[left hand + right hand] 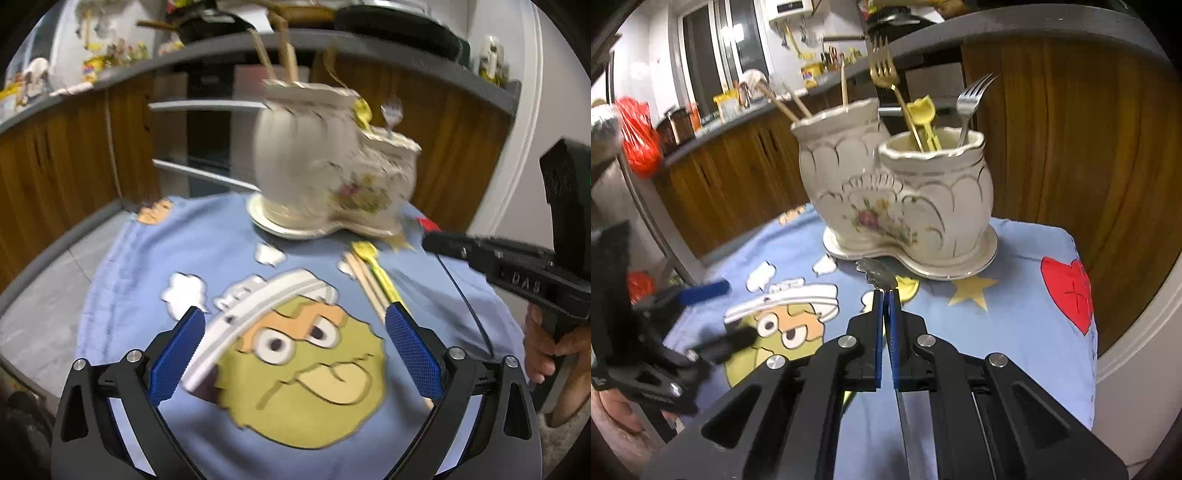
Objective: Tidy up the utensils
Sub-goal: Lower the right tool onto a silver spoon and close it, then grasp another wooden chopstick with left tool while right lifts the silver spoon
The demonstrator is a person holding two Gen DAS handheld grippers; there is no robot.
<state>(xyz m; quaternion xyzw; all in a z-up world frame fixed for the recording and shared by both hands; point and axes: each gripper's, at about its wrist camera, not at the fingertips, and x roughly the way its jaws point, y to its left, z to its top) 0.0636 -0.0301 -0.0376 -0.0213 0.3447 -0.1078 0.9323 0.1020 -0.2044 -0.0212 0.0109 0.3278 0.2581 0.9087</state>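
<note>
A cream double-pot ceramic holder (901, 199) stands at the far side of the blue cartoon cloth (1015, 325); it is blurred in the left wrist view (325, 166). Chopsticks (783, 107) stand in its left pot; a gold fork (886, 74), a yellow spoon (925, 118) and a silver fork (971, 99) stand in its right pot. My right gripper (885, 295) is shut on a silver utensil (877, 273), its head just before the holder's base. My left gripper (295, 325) is open and empty above the cloth. Wooden chopsticks (364, 280) and a yellow spoon (373, 262) lie by its right finger.
The cloth covers a small table (44, 266) with a grey rim. Wooden cabinets (1071, 129) and a dark counter (110, 70) curve behind it. The right gripper's body (517, 273) is at the table's right side. A red bag (639, 144) hangs at far left.
</note>
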